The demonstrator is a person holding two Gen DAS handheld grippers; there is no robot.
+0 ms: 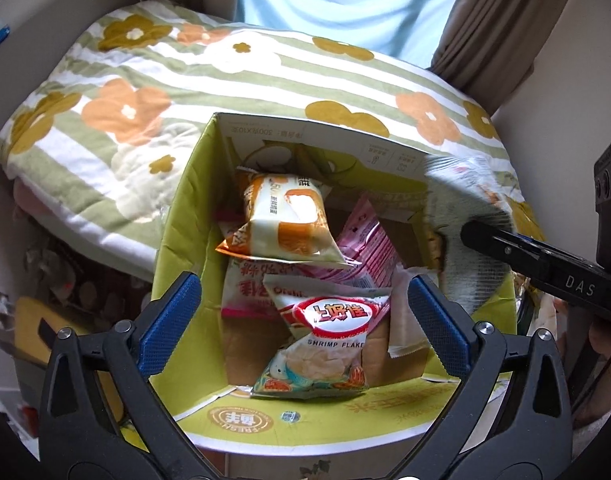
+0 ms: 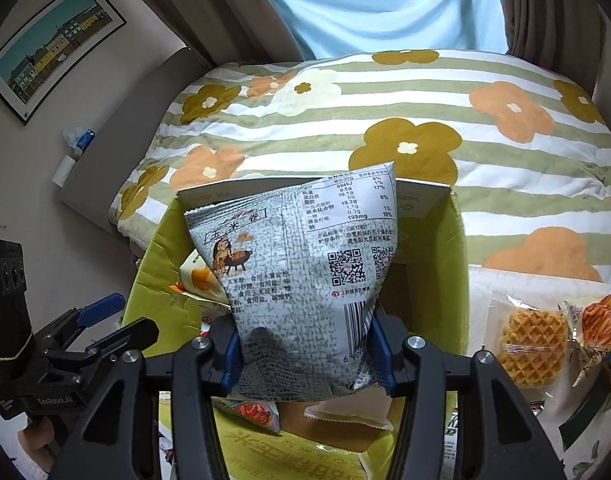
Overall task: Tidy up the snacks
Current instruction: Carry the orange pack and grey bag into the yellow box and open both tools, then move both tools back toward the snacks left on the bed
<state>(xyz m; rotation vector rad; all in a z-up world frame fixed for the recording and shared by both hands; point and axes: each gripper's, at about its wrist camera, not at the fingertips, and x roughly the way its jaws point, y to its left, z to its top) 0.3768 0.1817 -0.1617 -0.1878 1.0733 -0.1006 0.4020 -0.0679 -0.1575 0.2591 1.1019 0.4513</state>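
Observation:
An open green cardboard box [image 1: 185,216] stands against the bed and holds several snack packs: a shrimp flakes bag [image 1: 329,344], an orange-and-white bread pack [image 1: 285,220] and a pink pack [image 1: 365,240]. My left gripper [image 1: 303,296] hangs open over the box, blue pads wide apart with nothing between them; it shows at the left edge of the right wrist view [image 2: 129,316]. My right gripper [image 2: 305,344] is shut on a grey corn-roll bag [image 2: 297,264], held upright above the box [image 2: 157,264]. In the left wrist view that bag [image 1: 461,200] enters over the box's right wall.
A bed with a striped floral quilt [image 2: 385,120] lies behind the box. To the right of the box lie a wrapped waffle [image 2: 533,344] and an orange snack pack [image 2: 601,324]. Curtains and a window are at the back, and a framed picture [image 2: 53,48] hangs on the left wall.

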